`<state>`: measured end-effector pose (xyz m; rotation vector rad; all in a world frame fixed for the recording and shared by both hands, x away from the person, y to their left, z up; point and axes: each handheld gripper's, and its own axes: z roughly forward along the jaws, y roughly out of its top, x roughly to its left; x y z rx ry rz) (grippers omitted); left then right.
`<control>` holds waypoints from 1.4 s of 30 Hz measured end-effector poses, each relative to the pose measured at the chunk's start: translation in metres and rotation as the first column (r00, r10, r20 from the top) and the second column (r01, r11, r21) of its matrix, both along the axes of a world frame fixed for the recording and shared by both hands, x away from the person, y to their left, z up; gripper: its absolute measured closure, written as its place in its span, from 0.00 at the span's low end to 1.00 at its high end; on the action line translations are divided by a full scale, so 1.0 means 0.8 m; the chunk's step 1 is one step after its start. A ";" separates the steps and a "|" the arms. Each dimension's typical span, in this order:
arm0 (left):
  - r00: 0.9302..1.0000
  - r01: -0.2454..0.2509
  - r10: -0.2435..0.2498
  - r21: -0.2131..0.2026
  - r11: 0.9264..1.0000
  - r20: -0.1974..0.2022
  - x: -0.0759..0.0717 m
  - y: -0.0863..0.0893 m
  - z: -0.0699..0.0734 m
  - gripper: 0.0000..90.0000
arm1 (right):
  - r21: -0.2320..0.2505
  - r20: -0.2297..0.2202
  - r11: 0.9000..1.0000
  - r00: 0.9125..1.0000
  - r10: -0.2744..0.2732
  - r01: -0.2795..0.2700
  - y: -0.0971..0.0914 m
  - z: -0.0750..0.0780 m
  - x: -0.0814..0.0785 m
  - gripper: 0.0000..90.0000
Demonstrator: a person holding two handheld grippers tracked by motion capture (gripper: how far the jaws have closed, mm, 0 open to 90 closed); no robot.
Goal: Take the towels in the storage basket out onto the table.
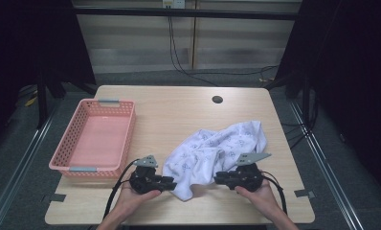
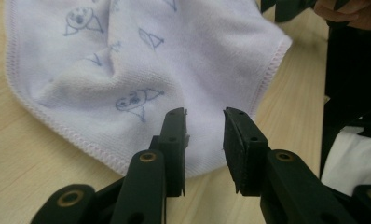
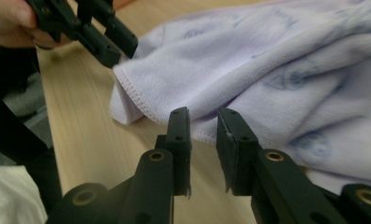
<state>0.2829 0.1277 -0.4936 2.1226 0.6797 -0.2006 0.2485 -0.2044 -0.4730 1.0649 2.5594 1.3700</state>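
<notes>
A pale wooden counter [image 1: 179,115] is carrying everything, with a small round hole [image 1: 217,99] sitting near its far edge. On its left side a pink basket [image 1: 76,125] with perforated walls and grey handle clips is standing, nothing lying inside it. A white towel [image 1: 217,151] printed with small blue-grey figures is lying crumpled on the right half of the counter, well apart from the basket, its stitched hem trailing toward the near edge.

The person's hands are coming in from the near edge, each holding a black gripper at the towel's near end. The left gripper [image 1: 168,182] is pointing right at the towel's near left corner; in the left gripper view its jaws are standing spread, the towel's hem lying just beyond their tips [image 2: 204,122]. The right gripper [image 1: 218,178] is pointing left at the towel's near right fold, jaws likewise spread in the right gripper view [image 3: 203,120], with the hem lying just past them; whether they are touching the cloth is hard to tell, since the fabric there is blurred
</notes>
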 end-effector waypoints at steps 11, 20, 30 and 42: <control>0.999 -0.002 0.000 0.080 0.997 0.035 0.001 0.006 -0.009 0.77 | 0.016 0.011 1.000 1.000 0.018 -0.018 0.045 -0.004 0.052 0.78; 0.986 0.143 -0.150 0.085 0.986 0.076 -0.025 -0.008 -0.007 0.58 | -0.022 -0.037 0.999 0.999 -0.024 0.024 0.045 -0.035 0.062 0.78; 0.986 0.106 -0.121 0.132 0.985 0.111 -0.024 -0.010 -0.006 0.95 | 0.007 0.003 0.997 0.997 -0.074 0.074 0.019 -0.004 0.032 0.66; 0.995 -0.095 0.103 -0.232 0.968 0.019 0.031 0.017 0.037 0.95 | -0.048 -0.024 0.999 1.000 -0.020 0.019 0.017 -0.026 0.012 0.60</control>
